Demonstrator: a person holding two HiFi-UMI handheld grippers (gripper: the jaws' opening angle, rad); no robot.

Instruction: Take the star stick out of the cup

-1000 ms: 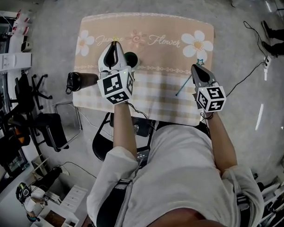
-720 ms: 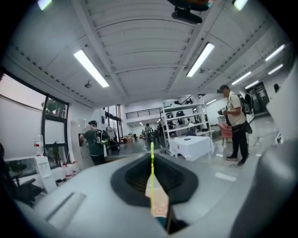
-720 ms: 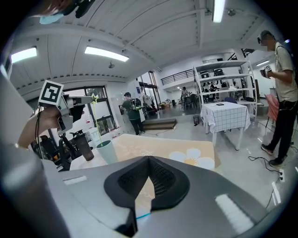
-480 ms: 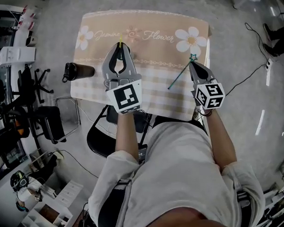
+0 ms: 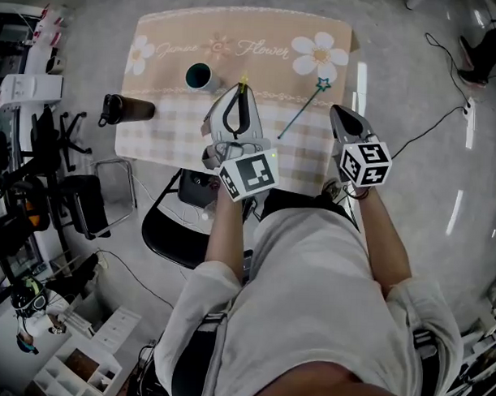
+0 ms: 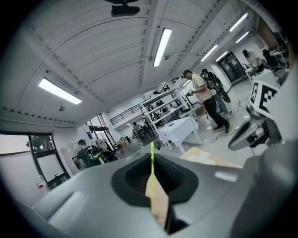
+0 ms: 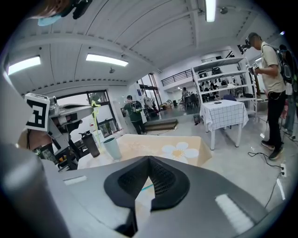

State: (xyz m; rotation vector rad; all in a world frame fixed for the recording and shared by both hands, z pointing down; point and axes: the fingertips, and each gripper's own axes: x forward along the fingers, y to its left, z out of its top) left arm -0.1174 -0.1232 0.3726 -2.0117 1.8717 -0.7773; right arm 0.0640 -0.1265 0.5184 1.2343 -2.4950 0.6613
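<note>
A thin yellow star stick (image 5: 244, 82) is pinched in my left gripper (image 5: 242, 91), whose jaws are shut on it; the stick (image 6: 152, 162) rises straight up between them. It hangs above the table, right of the teal cup (image 5: 202, 75), which stands upright and apart from the stick. A teal star stick (image 5: 300, 114) lies slanted on the tablecloth. My right gripper (image 5: 337, 113) is shut with nothing in it, just right of that teal stick at the table's near right edge. In the right gripper view the cup (image 7: 111, 148) stands left, below the yellow star stick (image 7: 95, 109).
The table (image 5: 177, 134) carries a beige flower cloth. A dark bottle (image 5: 125, 109) lies at its left edge; it also shows in the right gripper view as the bottle (image 7: 92, 144). Chairs and shelving stand to the left, a cable (image 5: 429, 130) runs on the floor at right. People stand in the room behind.
My left gripper has carried the yellow star stick right and toward me, away from the cup, which now shows uncovered. The right gripper stays shut, and the teal stick now lies apart from it.
</note>
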